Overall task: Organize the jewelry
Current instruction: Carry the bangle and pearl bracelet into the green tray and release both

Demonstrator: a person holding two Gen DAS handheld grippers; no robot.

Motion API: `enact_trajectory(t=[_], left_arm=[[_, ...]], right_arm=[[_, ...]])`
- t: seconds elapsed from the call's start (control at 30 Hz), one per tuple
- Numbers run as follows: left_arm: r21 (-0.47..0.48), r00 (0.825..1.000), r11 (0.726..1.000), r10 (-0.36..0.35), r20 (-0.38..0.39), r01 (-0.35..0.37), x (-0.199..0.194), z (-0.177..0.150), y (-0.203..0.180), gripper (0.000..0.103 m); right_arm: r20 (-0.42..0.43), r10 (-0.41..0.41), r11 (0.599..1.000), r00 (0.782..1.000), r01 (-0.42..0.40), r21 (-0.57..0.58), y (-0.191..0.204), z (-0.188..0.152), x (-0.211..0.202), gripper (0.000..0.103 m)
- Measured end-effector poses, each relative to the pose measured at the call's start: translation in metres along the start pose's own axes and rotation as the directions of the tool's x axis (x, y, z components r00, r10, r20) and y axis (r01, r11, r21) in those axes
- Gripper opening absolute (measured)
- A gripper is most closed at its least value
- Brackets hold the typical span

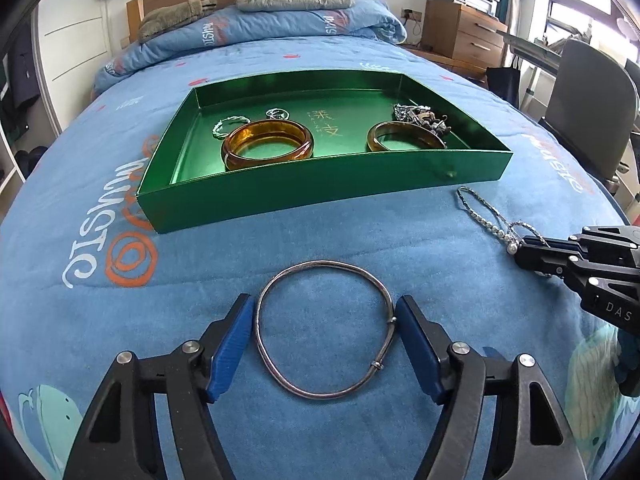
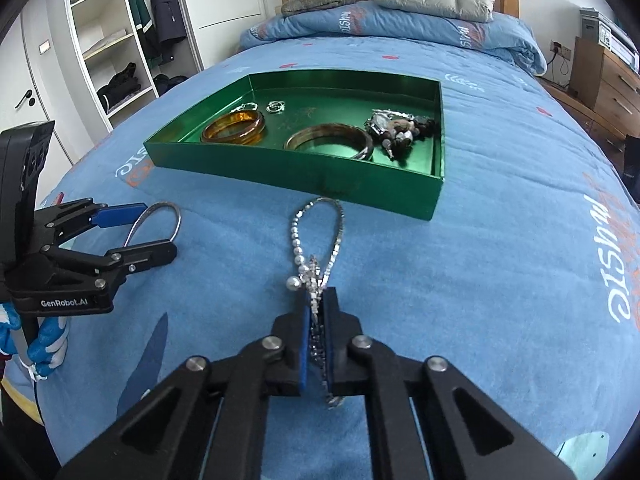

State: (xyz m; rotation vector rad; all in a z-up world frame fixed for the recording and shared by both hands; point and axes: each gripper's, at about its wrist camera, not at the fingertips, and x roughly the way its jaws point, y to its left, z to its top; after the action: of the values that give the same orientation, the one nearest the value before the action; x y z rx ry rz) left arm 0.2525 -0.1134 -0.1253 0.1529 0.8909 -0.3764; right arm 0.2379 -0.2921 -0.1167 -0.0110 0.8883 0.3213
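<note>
Left gripper (image 1: 324, 316) jaws spread around the silver bangle (image 1: 324, 330) lying flat on the bed (image 1: 400, 240), blue pads just beside its rim, not clearly pressing. Right gripper (image 2: 316, 300) jaws clenched on the pearl chain (image 2: 316, 236), its loop lying toward the tray. Beyond, green tray (image 1: 320, 188) holds two amber bangles (image 1: 267, 144), rings, and a jewelry heap.
</note>
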Motion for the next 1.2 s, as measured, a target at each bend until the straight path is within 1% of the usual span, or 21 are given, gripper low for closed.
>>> enact_trajectory(t=[0.13,0.27,0.5,0.73,0.9,1.03,1.2], left_arm=[[0.002,1.0,1.0,0.013,0.007,-0.013,-0.004,-0.002,-0.002,0.071],[0.011,0.999,1.0,0.025,0.022,-0.025,-0.014,-0.006,-0.004,0.071],[0.02,0.997,0.999,0.04,0.071,-0.041,-0.038,-0.008,-0.006,0.071],[0.013,0.991,0.998,0.059,0.122,-0.061,-0.06,-0.001,0.0,0.071],[-0.001,0.986,0.998,0.07,0.15,-0.071,-0.071,0.011,0.009,0.071],[-0.009,0.982,0.997,0.078,0.169,-0.077,-0.074,0.023,0.017,0.071],[-0.008,0.978,0.996,0.093,0.189,-0.093,-0.074,0.038,0.022,0.071]], right_arm=[[0.008,0.005,1.0,1.0,-0.005,0.01,0.001,-0.009,-0.011,0.005],[0.041,0.003,0.999,0.999,-0.004,0.04,0.003,-0.017,-0.027,0.005],[0.102,-0.014,0.998,0.995,0.009,0.055,0.012,-0.015,-0.057,0.005],[0.163,-0.031,0.998,0.986,0.021,0.063,0.019,0.0,-0.082,0.005],[0.208,-0.039,0.997,0.977,0.024,0.076,0.02,0.017,-0.093,0.005],[0.229,-0.051,0.996,0.972,0.031,0.088,0.018,0.031,-0.094,0.005],[0.242,-0.06,0.993,0.968,0.034,0.11,0.012,0.052,-0.084,0.005]])
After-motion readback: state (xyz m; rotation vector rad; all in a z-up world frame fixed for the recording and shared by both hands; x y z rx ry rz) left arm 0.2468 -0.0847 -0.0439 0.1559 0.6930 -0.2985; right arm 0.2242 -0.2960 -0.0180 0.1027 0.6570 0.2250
